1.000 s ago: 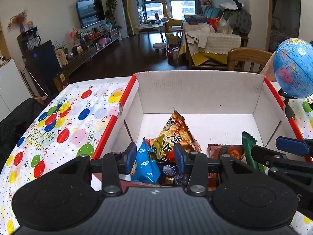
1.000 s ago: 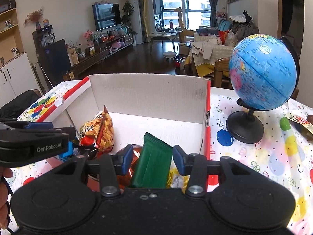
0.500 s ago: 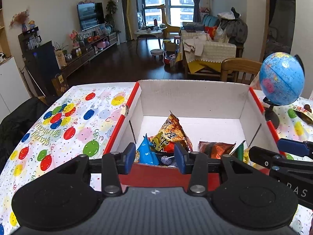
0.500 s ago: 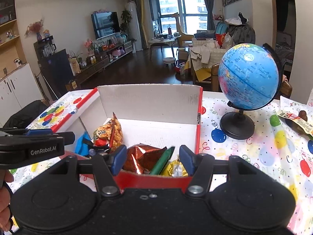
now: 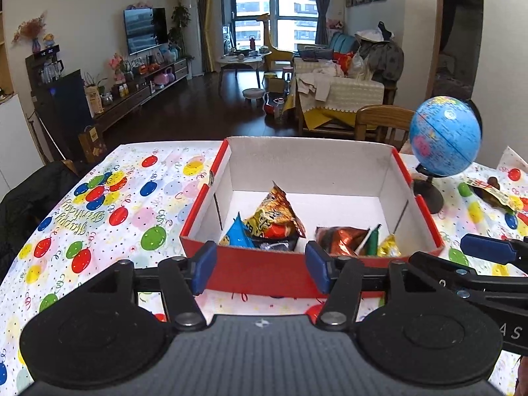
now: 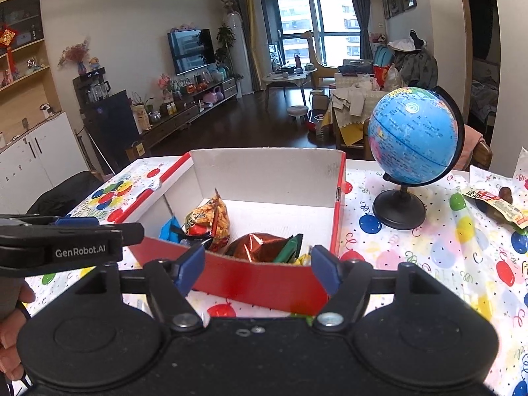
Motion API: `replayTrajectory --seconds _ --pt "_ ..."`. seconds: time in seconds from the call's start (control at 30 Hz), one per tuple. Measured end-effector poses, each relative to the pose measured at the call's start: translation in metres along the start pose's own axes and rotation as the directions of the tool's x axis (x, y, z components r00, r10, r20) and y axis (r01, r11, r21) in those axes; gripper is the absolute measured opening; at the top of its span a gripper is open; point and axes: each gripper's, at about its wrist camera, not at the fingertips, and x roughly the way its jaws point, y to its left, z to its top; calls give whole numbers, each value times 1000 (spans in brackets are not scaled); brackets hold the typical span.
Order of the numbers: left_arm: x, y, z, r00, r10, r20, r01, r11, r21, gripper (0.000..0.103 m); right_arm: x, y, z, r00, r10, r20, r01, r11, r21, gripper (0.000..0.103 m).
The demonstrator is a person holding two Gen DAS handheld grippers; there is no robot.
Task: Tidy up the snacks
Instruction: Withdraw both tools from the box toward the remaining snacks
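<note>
A red and white cardboard box (image 5: 260, 272) (image 6: 260, 280) stands on the balloon tablecloth. Inside lie an orange snack bag (image 5: 275, 213) (image 6: 211, 219), a blue packet (image 5: 236, 236), a brown foil bag (image 5: 341, 239) (image 6: 255, 247), a green packet (image 5: 373, 239) (image 6: 290, 247) and a gold wrapper (image 5: 389, 246). My left gripper (image 5: 260, 269) is open and empty, in front of the box's near wall. My right gripper (image 6: 257, 269) is open and empty, also before the near wall. Another snack packet (image 6: 491, 203) (image 5: 491, 193) lies on the table at the far right.
A blue globe (image 6: 412, 135) (image 5: 444, 135) on a black stand sits right of the box. A wooden chair (image 5: 379, 122) stands behind the table. The tablecloth (image 5: 99, 204) stretches left of the box. The table's far edge lies behind the box.
Both grippers have pulled back out of the box toward me and opened wider. The green packet that stood between the right fingers now lies in the box.
</note>
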Motion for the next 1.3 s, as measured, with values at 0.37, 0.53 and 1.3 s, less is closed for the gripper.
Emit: replayTrajectory --seconds 0.37,0.53,1.3 --pt "-24 4 -26 997 -67 -28 66 997 -39 71 -25 -5 -22 999 20 -30 -19 1000 8 84" --pt "-28 7 -40 995 -83 -47 81 995 -52 71 -30 -6 -34 998 28 -56 -28 1000 1 86" --pt "32 26 -86 978 -90 -191 60 986 -157 75 -8 -12 -96 980 21 -197 -26 999 -26 93"
